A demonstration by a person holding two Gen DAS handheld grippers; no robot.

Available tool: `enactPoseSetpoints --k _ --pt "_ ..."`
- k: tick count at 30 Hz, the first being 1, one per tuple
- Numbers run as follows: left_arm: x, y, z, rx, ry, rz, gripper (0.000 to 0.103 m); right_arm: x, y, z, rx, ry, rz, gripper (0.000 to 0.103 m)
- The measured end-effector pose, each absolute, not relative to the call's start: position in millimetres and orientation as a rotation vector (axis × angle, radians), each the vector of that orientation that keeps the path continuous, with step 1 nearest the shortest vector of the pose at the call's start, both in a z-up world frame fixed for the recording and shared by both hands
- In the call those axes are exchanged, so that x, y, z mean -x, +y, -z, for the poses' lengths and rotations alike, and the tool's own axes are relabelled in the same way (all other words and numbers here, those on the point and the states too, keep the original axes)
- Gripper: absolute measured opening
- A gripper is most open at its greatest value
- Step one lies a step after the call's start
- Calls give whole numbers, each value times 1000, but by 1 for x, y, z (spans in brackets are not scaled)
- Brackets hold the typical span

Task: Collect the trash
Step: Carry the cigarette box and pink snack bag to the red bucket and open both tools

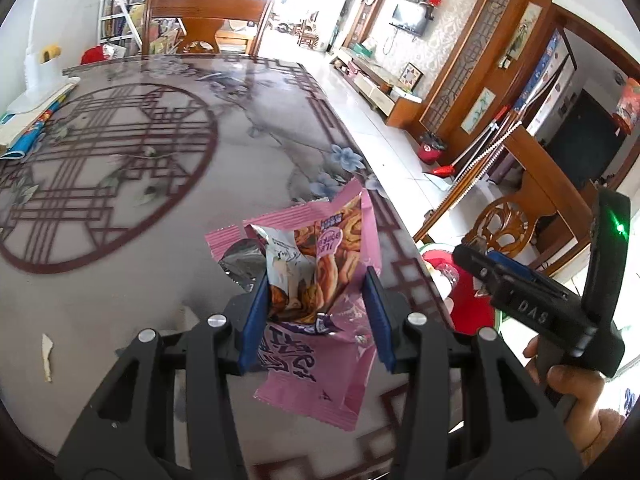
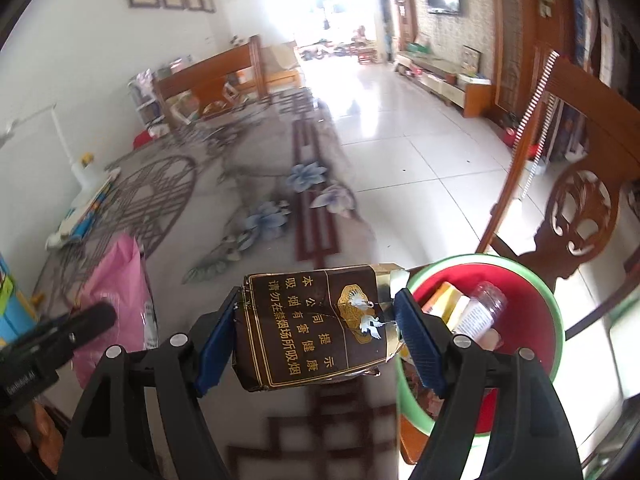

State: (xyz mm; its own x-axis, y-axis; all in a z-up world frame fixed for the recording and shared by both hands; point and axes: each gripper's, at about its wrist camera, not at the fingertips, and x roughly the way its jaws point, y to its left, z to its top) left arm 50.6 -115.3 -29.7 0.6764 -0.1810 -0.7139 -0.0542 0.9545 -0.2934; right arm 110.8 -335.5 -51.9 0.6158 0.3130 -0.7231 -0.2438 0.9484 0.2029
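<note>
left gripper [image 1: 316,316]: clamped on pink snack wrapper [image 1: 316,280], held above table [image 1: 120,200]
right gripper [image 2: 316,336]: clamped on brown cigarette pack [image 2: 316,328]
red bin [image 2: 520,320]: just right of right gripper, trash seen inside

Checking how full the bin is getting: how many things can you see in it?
3: a clear bottle on top, a yellow box left of it, and a wrapper low by the bin's near rim. More may be hidden underneath.
</note>
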Motion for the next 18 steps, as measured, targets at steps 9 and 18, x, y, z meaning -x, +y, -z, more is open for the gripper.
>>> enactPoseSetpoints --k 9,18 --pt "-62 -150 36 275 858 117 44 -114 -375 53 -185 851 -208 73" --pt "-87 -195 47 244 896 211 44 -120 -424 48 -336 813 -53 73"
